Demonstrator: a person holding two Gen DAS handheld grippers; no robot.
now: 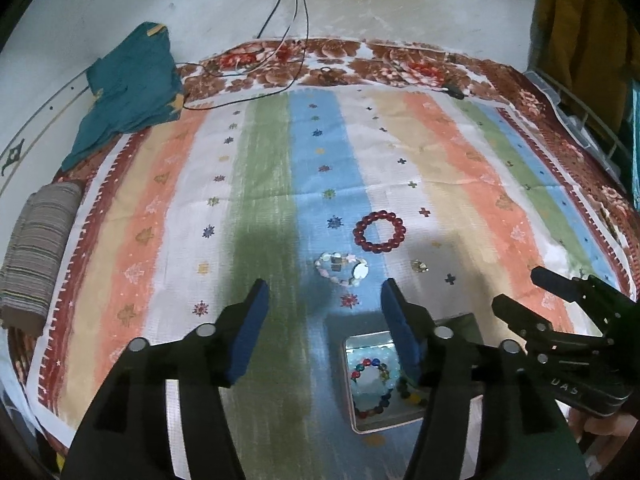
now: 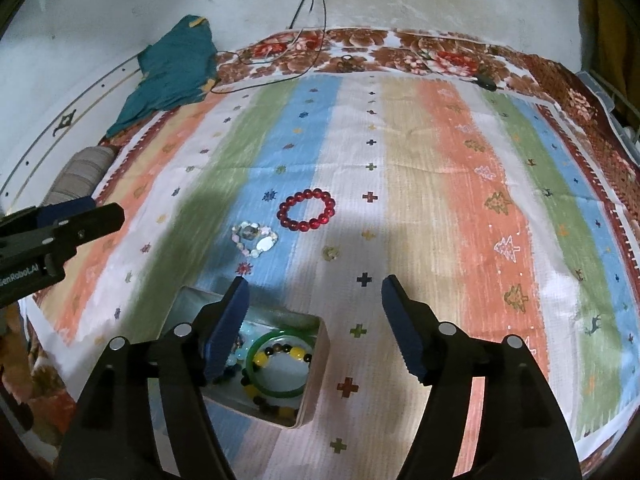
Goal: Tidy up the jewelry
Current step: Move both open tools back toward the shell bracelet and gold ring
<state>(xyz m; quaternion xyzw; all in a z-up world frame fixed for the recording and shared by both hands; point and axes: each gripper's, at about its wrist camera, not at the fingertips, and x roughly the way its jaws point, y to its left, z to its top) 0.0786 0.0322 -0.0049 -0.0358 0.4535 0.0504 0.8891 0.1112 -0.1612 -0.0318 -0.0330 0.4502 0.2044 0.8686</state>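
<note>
The left gripper [image 1: 324, 292] is nearest, and its two blue fingers are wide apart with nothing between them. The right gripper [image 2: 314, 288] is the same: fingers far apart, holding nothing. Both hang over the striped cloth [image 1: 260, 200].

Just under the grippers sits a small tin [image 2: 316, 368] with its top off. Inside it lie a green bangle [image 2: 276, 390], a yellow and dark bead bracelet [image 2: 294, 354] and a bracelet of many colours [image 1: 370, 366]. The beads touch each other in the tin.

A little farther, on the blue stripe, is a heart-shaped shell bracelet [image 1: 342, 270]. To its right, on the white stripe, is a tiny shiny piece [image 1: 419, 266]; I cannot tell what it is. Just past the shell bracelet is a round red bracelet [image 1: 379, 231], lying flat and apart from the others.

Far away, at the left, are a striped pillow [image 1: 36, 252] and a teal cloth [image 1: 128, 92]. Black wires [image 1: 296, 20] hang down the far wall.
</note>
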